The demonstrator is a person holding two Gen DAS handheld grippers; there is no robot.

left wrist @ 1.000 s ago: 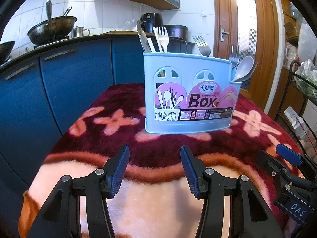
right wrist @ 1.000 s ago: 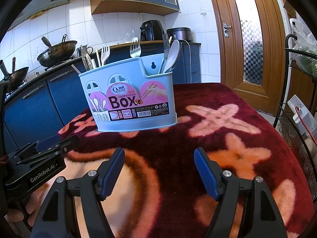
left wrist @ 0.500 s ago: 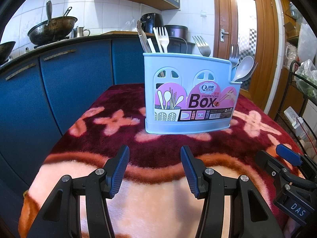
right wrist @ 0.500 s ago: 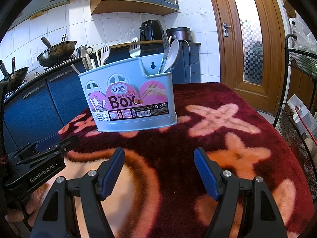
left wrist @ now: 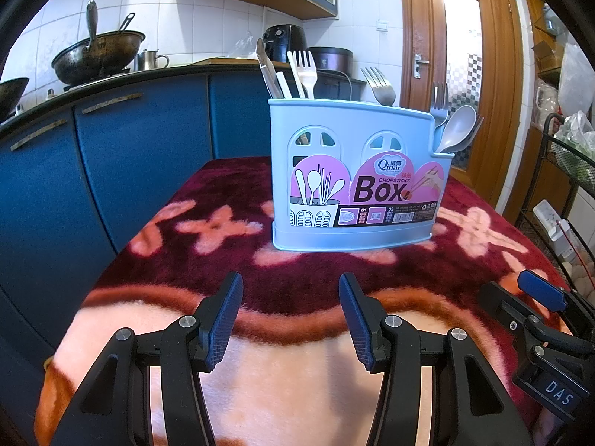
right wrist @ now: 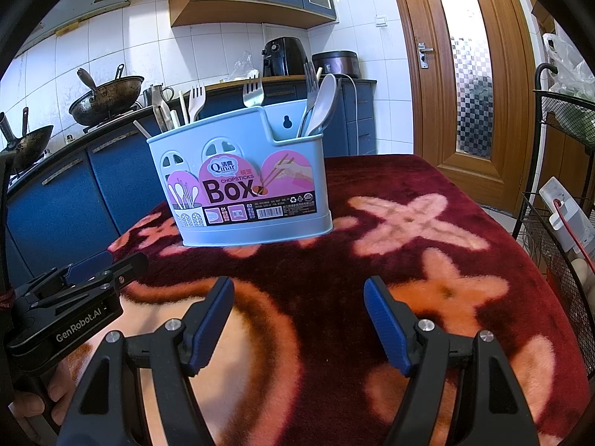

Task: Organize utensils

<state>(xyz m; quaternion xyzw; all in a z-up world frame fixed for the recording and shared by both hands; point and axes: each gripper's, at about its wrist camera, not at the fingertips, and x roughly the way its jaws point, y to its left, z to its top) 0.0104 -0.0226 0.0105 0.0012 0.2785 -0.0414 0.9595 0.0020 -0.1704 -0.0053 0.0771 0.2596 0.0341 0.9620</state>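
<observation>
Nothing has changed over the last sec: we see both views matching the earlier ones, box and grippers in the same spots. So we read the task as done or paused, w/ every utensil we can see already standing in the box and none lying on the blanket.

We hold the left gripper (left wrist: 290,286) w/ jaws apart, nothing between them; the right gripper (right wrist: 297,290) likewise spread, a bit wider, also empty. Both sit near the blanket's (left wrist: 260,364) front edge, well short of the utensil box (left wrist: 353,182), which stands upright on the blanket at 12 o'clock from the left gripper, 11 o'clock from the right.

Left view shows the right gripper's side at 4 o'clock; the box's spoon (left wrist: 455,130) sits in the right end compartment. Only the right view shows the box's keyhole hanger slot, the person's fingers (right wrist: 55,390) at 8 o'clock on the other tool, & a second small pan (right wrist: 29,145) at 10 o'clock.
</observation>
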